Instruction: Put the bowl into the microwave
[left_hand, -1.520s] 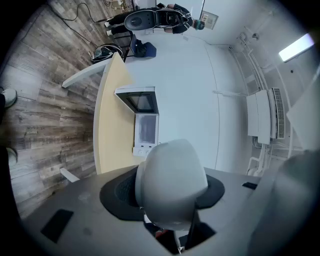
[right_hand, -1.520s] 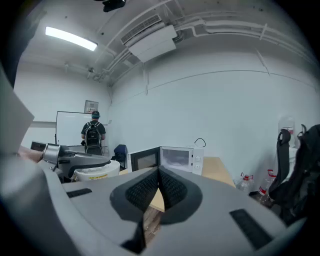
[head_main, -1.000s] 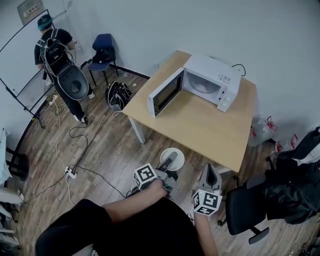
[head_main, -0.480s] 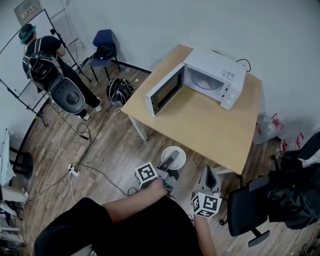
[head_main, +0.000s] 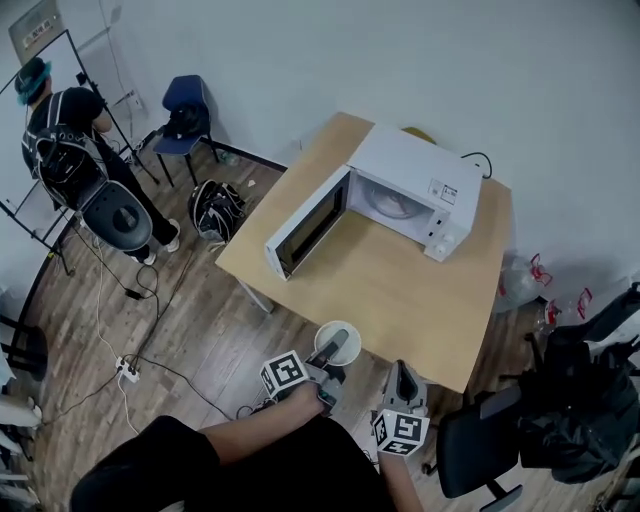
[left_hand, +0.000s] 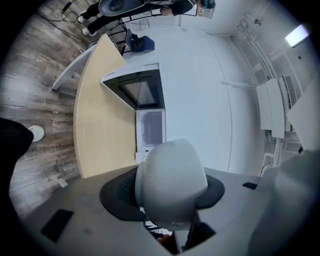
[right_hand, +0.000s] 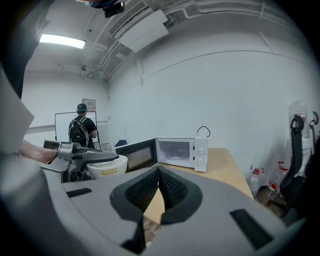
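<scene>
Head view: a pale wood counter carries the open-doored microwave; plank floor, a person at 10 o'clock. The left tool grips the bowl off the counter's 6 o'clock edge. Left gripper view: bowl clamped. Right gripper view: right tool closed, empty.

No text is legible in any view. The bowl carries a yellowish printed band, too small to read. The wall sign at far left is likewise unreadable.

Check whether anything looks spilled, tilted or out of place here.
Nothing stands out. The microwave sits on the table, door open; the bowl is upright in the left tongs, and nothing looks spilled.
</scene>
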